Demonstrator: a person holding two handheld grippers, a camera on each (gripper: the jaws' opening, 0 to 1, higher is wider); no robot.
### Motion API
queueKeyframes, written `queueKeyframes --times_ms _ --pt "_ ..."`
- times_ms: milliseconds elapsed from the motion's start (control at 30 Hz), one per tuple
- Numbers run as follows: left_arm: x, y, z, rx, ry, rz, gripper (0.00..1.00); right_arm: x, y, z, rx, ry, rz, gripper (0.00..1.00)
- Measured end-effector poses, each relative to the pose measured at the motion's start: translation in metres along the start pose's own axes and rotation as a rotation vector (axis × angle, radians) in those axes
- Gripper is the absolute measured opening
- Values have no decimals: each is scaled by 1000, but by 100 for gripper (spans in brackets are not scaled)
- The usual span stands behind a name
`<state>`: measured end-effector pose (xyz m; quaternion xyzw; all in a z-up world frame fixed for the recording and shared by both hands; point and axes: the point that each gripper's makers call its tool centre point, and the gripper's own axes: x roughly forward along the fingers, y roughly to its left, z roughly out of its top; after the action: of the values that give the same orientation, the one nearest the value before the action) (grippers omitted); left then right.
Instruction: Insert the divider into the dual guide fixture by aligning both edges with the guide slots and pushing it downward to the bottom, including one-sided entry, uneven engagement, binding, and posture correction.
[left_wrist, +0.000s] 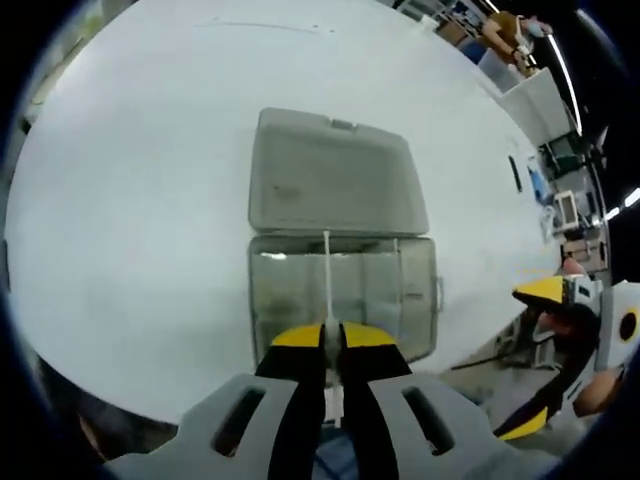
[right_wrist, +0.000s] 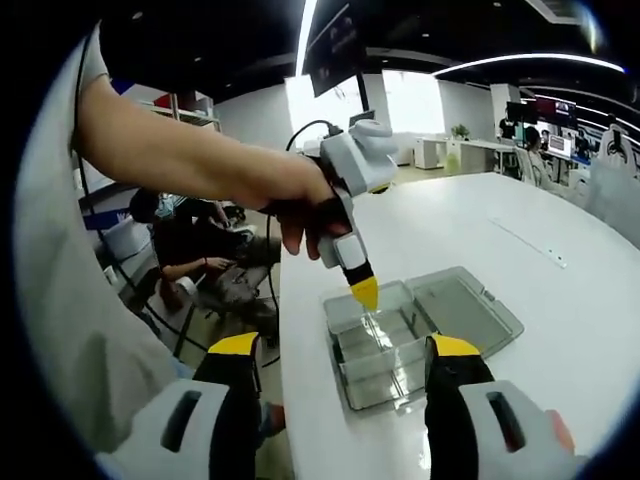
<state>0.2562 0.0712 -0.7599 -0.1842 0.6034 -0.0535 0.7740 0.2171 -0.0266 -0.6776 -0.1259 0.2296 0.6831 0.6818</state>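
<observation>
My left tongs (left_wrist: 333, 340) are pinched on the thin white divider (left_wrist: 327, 275), which stands edge-on over the clear box (left_wrist: 345, 295) on the white desk (left_wrist: 130, 200). I judge it is just entering; I'd keep it square and press evenly so neither edge binds. The left gripper view shows the divider's line against the open lid (left_wrist: 335, 175). The right gripper view shows my right tongs (right_wrist: 345, 365) spread wide, holding nothing, and the hand (right_wrist: 300, 205) steering the left tongs above the box.

The left gripper (left_wrist: 332, 338) pinches the white divider (left_wrist: 327, 285) upright inside the clear box (left_wrist: 415, 290).
</observation>
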Motion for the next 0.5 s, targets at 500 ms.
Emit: queueKeyframes --times_ms 500 --pt "10 1 0 8 34 23 1 -1 -3 -2 8 0 -3 63"
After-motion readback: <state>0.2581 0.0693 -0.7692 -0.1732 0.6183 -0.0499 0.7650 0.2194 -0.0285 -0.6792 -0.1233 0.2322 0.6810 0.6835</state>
